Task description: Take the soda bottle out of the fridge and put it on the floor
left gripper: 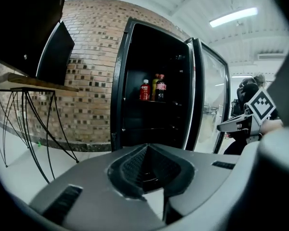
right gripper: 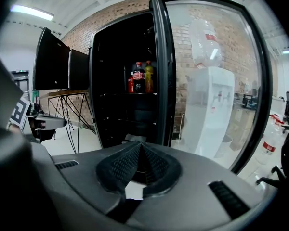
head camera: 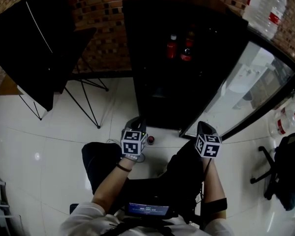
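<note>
Progress: early, by the look of it. The fridge stands open, but bottles stand on their shelf inside, neither gripper holds anything, and no bottle can be made out for certain on the floor. Reaching in, gripping a bottle, lifting it out and setting it down all seem left to do.
Fridge [head camera: 157,82]: tall, black and dark inside, set against a brick wall.
Door [head camera: 246,92]: glass-fronted, swung wide open to the right.
Floor [head camera: 54,141]: pale glossy tiles in front of the fridge.
Left gripper [left gripper: 145,165]: held low before the open fridge, well short of the shelf. Jaws fully closed, pads together, nothing between them.
Right gripper [right gripper: 137,162]: beside the left one, near the door's lower edge. Jaws likewise closed and empty.
Shelf [left gripper: 154,101]: high in the fridge, carrying the drinks.
Soda bottles [right gripper: 138,78]: upright and close together on that shelf. One is dark like cola with a red label and cap, one is smaller and mostly red, one looks yellowish. All are capped. Which one the task means is not clear.
Red round item [head camera: 150,139]: small, on the floor just beside the left gripper. It may be a cap seen from above, but it is too small to tell.
</note>
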`<state>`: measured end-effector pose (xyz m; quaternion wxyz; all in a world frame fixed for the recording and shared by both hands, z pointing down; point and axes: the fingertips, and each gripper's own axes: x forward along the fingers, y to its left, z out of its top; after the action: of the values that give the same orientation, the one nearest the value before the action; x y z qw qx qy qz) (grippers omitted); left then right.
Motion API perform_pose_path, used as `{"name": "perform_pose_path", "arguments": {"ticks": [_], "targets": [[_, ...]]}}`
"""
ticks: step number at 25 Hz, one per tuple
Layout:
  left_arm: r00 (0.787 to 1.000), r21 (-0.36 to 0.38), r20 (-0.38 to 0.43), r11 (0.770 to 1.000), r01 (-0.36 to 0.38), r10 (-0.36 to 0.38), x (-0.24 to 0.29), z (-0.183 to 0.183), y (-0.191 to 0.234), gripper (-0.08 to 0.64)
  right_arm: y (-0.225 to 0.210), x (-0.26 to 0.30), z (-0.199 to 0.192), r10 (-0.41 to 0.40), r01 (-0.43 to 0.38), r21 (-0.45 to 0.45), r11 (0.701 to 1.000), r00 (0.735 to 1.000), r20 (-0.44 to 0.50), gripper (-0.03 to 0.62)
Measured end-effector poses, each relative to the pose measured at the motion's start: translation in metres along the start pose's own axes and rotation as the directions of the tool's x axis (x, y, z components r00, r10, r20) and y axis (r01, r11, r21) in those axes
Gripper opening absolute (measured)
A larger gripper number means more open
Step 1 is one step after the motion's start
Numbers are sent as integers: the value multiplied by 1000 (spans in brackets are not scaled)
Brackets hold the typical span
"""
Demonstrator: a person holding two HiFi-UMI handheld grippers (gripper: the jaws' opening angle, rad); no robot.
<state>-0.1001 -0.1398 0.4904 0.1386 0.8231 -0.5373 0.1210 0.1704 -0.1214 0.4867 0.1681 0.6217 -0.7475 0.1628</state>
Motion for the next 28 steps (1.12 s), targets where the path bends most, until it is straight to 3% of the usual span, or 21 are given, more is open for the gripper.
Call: {"name": "perform_pose_path", "arguments": {"ticks": [5,28], "targets": [[1000,38,10,999,1,-2,-13,13,-7,0,2,-8,4,6,-7,25,1000,999,45,17],[999,19,23,1000,24,-25,-5,24,-15,0,3,-8,8,-4,2,27,1000,998,68,17]]}}
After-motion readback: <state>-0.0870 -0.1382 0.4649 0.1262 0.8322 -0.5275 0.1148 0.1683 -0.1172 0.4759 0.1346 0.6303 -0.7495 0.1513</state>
